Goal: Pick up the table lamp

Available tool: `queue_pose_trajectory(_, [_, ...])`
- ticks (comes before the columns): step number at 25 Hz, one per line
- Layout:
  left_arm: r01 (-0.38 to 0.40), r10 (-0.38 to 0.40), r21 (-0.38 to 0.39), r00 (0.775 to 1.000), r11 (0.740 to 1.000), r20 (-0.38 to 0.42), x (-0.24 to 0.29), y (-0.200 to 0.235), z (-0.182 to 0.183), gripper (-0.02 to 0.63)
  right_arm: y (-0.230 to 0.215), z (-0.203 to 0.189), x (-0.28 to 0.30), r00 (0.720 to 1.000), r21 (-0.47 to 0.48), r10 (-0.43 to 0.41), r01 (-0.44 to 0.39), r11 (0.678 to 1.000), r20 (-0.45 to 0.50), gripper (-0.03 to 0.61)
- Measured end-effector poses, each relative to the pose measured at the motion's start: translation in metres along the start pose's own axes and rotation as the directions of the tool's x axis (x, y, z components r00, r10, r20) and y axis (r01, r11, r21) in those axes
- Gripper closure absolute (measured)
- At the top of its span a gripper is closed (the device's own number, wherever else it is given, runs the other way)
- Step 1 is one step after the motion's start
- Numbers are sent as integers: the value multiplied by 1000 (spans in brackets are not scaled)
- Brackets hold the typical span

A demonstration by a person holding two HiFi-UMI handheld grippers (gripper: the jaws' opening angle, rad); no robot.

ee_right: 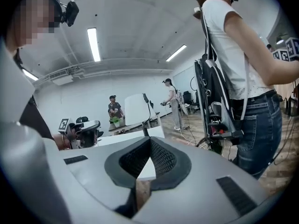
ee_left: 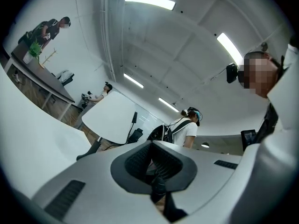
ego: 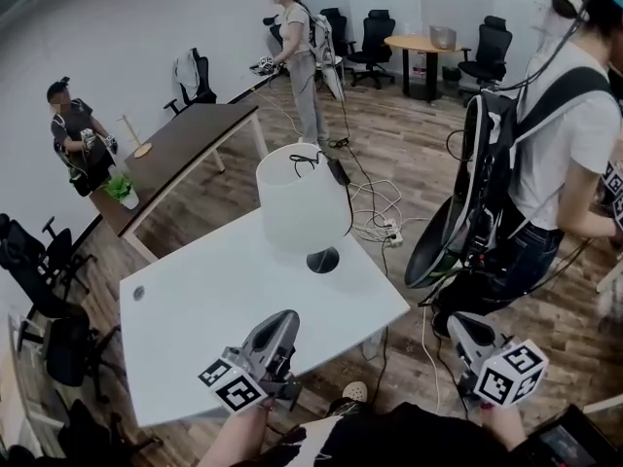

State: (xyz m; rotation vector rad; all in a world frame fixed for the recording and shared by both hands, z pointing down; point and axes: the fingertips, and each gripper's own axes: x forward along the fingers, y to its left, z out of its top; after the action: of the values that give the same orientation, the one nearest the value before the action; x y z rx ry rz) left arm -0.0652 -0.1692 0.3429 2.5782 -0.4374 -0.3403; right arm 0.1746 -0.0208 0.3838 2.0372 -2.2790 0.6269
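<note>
The table lamp has a white drum shade (ego: 300, 200) and a round dark base (ego: 322, 260); it stands upright at the far right part of the white table (ego: 209, 309). A black cord hangs off the top of the shade. My left gripper (ego: 283, 321) is shut and empty over the table's near edge, short of the lamp. My right gripper (ego: 458, 323) is shut and empty, off the table to the right. The left gripper view shows the lamp shade (ee_left: 110, 116) ahead of the shut left gripper (ee_left: 152, 166). In the right gripper view the shade (ee_right: 137, 108) stands beyond the shut right gripper (ee_right: 145, 164).
A person with a backpack (ego: 545, 154) stands close on the right. Cables and a power strip (ego: 386, 230) lie on the floor behind the table. A dark wooden desk (ego: 185, 144) with a small plant (ego: 121, 191) is at the left, with office chairs (ego: 44, 261) and two more people further off.
</note>
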Motion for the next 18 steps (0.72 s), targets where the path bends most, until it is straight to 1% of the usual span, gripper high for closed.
queue_pose_trajectory(3, [3, -4, -15, 1000, 1000, -26, 5, 25, 14, 598, 5, 16, 23, 1000, -12, -16, 16, 1000, -12, 565])
queue_pose_trajectory(6, [-3, 3, -19, 1000, 1000, -28, 11, 46, 22, 598, 4, 26, 41, 999, -16, -34, 34, 999, -15, 565])
queue_pose_trajectory(8, [-9, 9, -26, 1000, 1000, -22, 16, 57, 21, 598, 5, 30, 52, 1000, -17, -12, 12, 1000, -9, 565])
queue_pose_trajectory(11, [-16, 15, -35, 1000, 999, -24, 21, 73, 18, 598, 16, 37, 74, 999, -44, 38, -38, 998, -6, 565])
queue_pose_trajectory(14, [-12, 9, -64, 999, 998, -49, 27, 94, 11, 597, 21, 44, 95, 999, -78, 48, -48, 996, -6, 565])
queue_pose_trajectory(16, [3, -9, -90, 998, 996, -68, 35, 97, 6, 597, 23, 49, 101, 999, -97, 52, -53, 994, -8, 565])
queue_pose_trajectory(18, [18, -27, -101, 996, 995, -88, 46, 89, -2, 596, 19, 55, 97, 998, -107, 53, -54, 993, -13, 565])
